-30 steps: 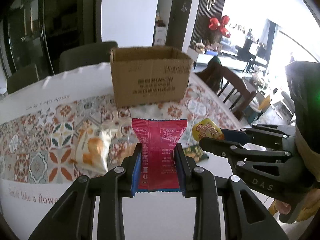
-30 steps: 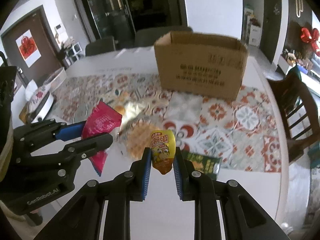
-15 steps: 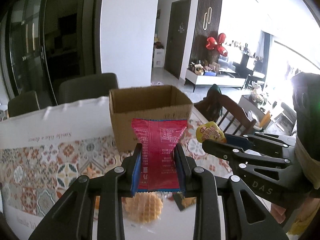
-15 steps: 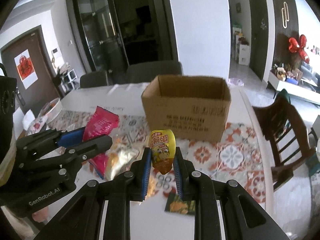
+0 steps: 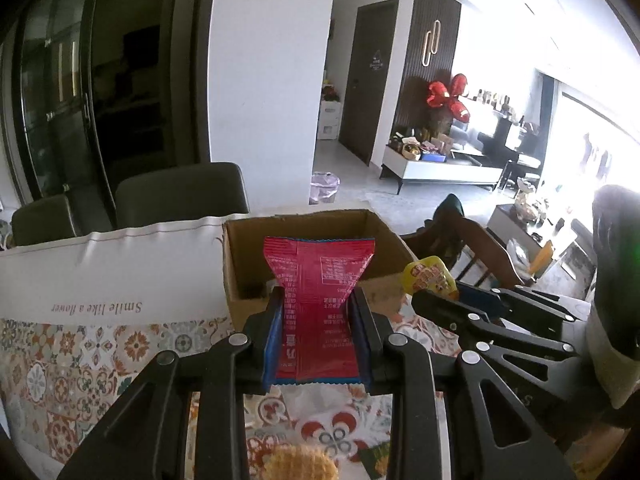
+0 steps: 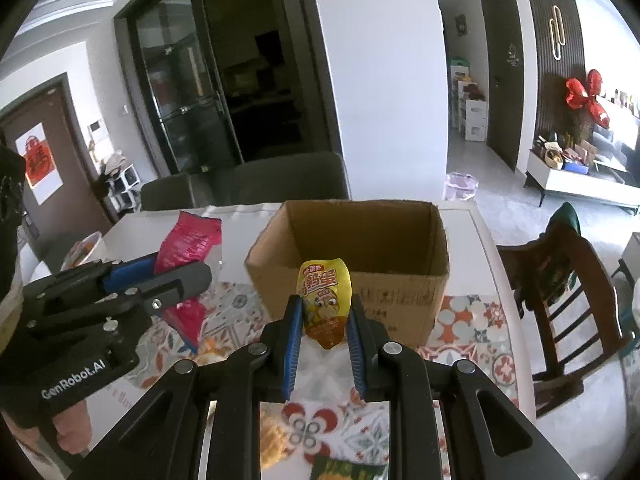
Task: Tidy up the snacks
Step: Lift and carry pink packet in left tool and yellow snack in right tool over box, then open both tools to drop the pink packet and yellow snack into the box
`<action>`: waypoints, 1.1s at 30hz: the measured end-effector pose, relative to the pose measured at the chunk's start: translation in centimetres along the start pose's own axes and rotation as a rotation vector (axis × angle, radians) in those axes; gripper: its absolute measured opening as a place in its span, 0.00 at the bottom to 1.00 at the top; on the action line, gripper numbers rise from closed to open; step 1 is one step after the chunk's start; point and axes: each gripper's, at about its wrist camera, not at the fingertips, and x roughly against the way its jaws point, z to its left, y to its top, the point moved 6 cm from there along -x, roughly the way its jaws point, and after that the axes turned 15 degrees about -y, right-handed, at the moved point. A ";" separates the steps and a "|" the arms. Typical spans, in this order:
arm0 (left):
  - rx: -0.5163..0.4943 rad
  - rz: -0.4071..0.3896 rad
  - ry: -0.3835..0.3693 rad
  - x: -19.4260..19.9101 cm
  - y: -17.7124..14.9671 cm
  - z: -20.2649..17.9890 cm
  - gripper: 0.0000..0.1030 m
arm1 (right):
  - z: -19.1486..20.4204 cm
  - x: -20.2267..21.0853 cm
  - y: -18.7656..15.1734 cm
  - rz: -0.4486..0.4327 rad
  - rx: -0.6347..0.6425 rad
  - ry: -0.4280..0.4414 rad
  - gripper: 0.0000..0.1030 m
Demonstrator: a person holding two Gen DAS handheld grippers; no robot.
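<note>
The left gripper [image 5: 318, 334] holds a red packet [image 5: 318, 284] pinched at its waist, raised in front of the cardboard box [image 5: 240, 264] at 12 o'clock. The right gripper [image 6: 323, 330] clamps a yellow packet [image 6: 325, 300] before the same box [image 6: 360, 300]. I judge the risk is a collision: both grippers are near each other, aiming at one opening, and a packet released too early could hit the near wall and fall on the table [image 6: 472, 320]. Each packet stands with its long axis along the fingers, pointing to 12 o'clock.
</note>
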 end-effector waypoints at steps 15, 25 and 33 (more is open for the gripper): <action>0.074 0.072 0.009 -6.8 4.5 3.8 0.30 | -1.4 -6.3 4.7 0.037 0.006 -0.054 0.22; 0.110 0.171 0.002 -11.2 5.3 5.7 0.30 | -1.8 -11.1 6.2 0.130 0.002 -0.053 0.22; 0.118 0.238 0.042 -13.8 5.1 7.0 0.41 | -2.5 -13.8 6.1 0.189 -0.014 -0.081 0.22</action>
